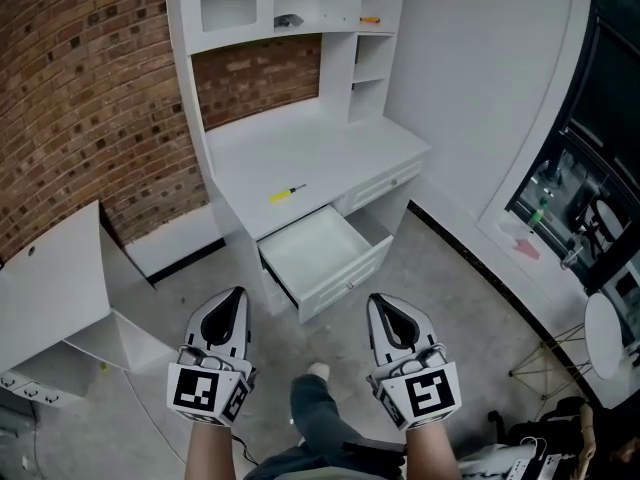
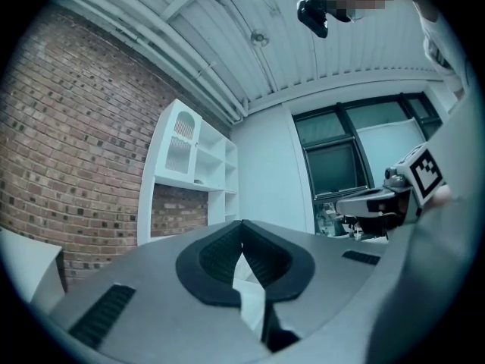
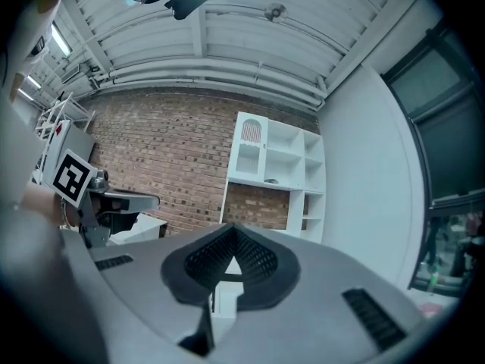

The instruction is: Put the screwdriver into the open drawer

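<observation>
Brick wall (image 1: 80, 88) runs behind a white desk (image 1: 330, 153) with a hutch (image 1: 345, 43) on top, and grey floor (image 1: 440, 298) spreads in front of it. Only the head view looks down on the work: the yellow-handled screwdriver (image 1: 287, 193) lies on the desktop near its front edge, just behind the open drawer (image 1: 345, 273), apart from both grippers. The drawer is pulled out toward the person, and only its white bottom shows inside. Up in the hutch, one compartment holds a small grey item (image 1: 288, 20) and the next an orange item (image 1: 370, 19).

The left gripper (image 1: 237, 296) and right gripper (image 1: 380, 303) hang side by side low over the floor, well short of the desk. The gripper views miss the desktop and the drawer. The left gripper view shows its jaws clenched tip to tip on nothing, plus dark windows (image 2: 341, 158) and the ribbed ceiling (image 2: 250, 44). The right gripper view shows its jaws likewise pressed together and empty, facing the brick and the hutch.
</observation>
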The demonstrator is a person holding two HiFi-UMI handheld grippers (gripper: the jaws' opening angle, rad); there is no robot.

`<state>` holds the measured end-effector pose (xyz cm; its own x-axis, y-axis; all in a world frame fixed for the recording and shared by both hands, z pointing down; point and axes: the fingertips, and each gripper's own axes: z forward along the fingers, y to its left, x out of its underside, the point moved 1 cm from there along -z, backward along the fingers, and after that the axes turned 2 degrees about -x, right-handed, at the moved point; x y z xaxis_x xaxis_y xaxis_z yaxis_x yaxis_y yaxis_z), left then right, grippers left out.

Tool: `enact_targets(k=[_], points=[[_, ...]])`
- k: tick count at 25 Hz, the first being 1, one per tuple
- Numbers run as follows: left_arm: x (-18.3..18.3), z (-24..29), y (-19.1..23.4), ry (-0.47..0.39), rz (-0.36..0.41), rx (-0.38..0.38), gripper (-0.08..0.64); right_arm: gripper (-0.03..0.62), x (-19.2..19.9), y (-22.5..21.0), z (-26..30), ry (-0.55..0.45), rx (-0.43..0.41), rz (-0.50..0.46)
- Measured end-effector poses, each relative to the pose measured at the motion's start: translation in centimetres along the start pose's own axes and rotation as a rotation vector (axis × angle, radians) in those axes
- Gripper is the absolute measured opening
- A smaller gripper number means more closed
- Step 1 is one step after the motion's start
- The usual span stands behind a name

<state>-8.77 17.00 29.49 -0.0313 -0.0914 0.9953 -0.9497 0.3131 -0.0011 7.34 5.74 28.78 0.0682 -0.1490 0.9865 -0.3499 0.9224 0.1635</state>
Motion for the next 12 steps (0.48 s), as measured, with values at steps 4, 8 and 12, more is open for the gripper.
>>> enact_targets(k=[4,8,12], points=[[1.5,4.2,1.7,0.018,-0.001,0.033,0.014,0.012,1.6,-2.1,4.1,-0.006,0.015,0.012],[2.5,9.7,3.6,0.026,-0.004,0.063,0.014,0.012,2.9,-5.1,8.9,0.003,0.039,0.046],[3.1,16.2,5.8,0.039,-0.039,0.11,0.014,0.012,3.4,-8.3,14.3,0.007,0.063,0.071]])
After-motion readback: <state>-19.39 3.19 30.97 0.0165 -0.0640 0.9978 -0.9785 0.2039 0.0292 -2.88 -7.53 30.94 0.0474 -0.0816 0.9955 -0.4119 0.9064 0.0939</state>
